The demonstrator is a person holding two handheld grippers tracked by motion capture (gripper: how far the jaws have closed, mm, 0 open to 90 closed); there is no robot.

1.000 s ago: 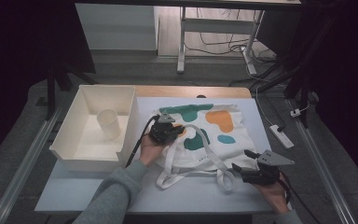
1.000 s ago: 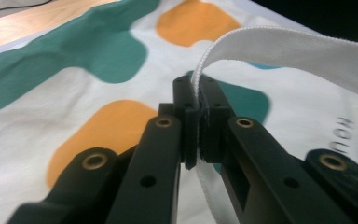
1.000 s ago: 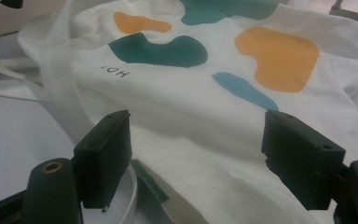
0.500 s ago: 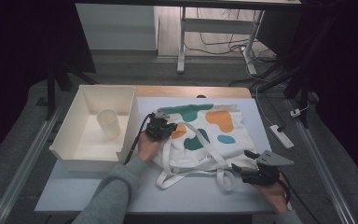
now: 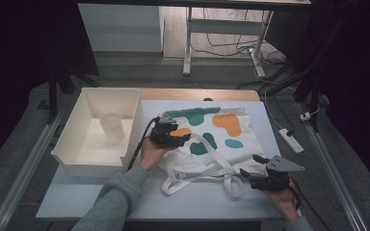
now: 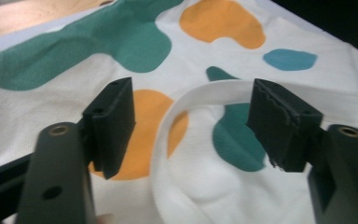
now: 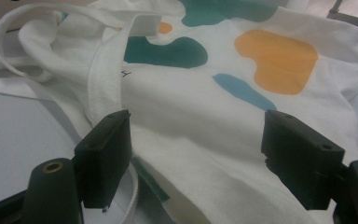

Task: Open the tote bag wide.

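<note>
A white canvas tote bag [image 5: 207, 139] lies flat on the pale table [image 5: 77, 202], its woven cloth printed with rounded blobs of teal, orange and blue, and its long flat webbing straps [image 5: 207, 175] loop loosely over the near edge toward the person. The left gripper [image 5: 183, 138] hovers over the bag's left part, close to an orange blob; its black, blocky jaws have just been opening and now stand spread, with a curved band of strap [image 6: 205, 93] lying on the cloth between them but not pressed by either pad. In the left gripper view the weave of the fabric shows coarse and slightly puckered under the strap. The right gripper [image 5: 248, 174], topped by a grey three-cornered plate, sits at the bag's near right corner; its jaws are spread wide too, with the soft rumpled cloth [image 7: 200, 154] running between them and a stitched strap [image 7: 105, 70] rising just beside the left pad; no pad visibly pinches the fabric. To the left of the bag stands a white box-shaped tray [image 5: 65, 154] with tall smooth walls, and inside it a plain white cylindrical cup [image 5: 112, 127] stands upright.
</note>
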